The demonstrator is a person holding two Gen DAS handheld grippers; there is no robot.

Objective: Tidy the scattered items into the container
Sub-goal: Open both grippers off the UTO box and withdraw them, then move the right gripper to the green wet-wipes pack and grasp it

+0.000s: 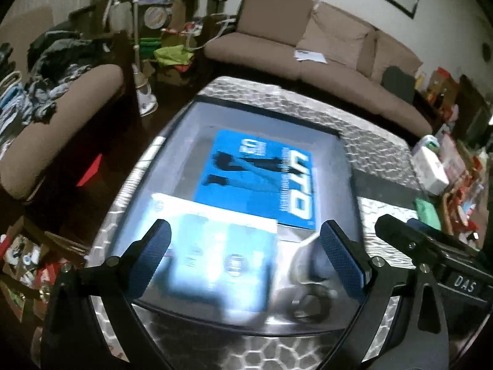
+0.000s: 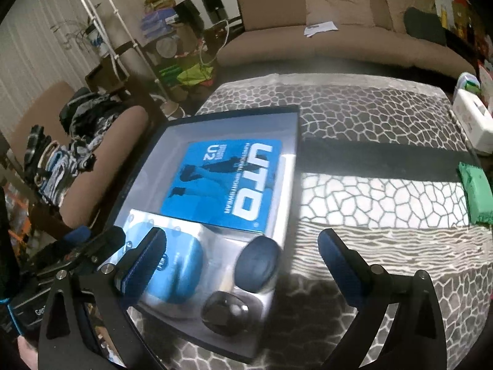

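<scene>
Box (image 2: 148, 166) w/ dark rim, grey inside, sits on patterned bench (image 2: 369, 191). Inside: blue UTO pack (image 2: 222, 182) at far end, pale blue pack (image 2: 172, 274) near left, dark round items (image 2: 257, 265) near right. Left gripper (image 1: 246, 259) fingers spread wide, empty, over box's near end. Right gripper (image 2: 242, 265) fingers also apart, empty, straddling box's near right edge.

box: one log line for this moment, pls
left gripper open, empty | right gripper open, empty | box holds blue pack, dark puck | green pack still outside
</scene>
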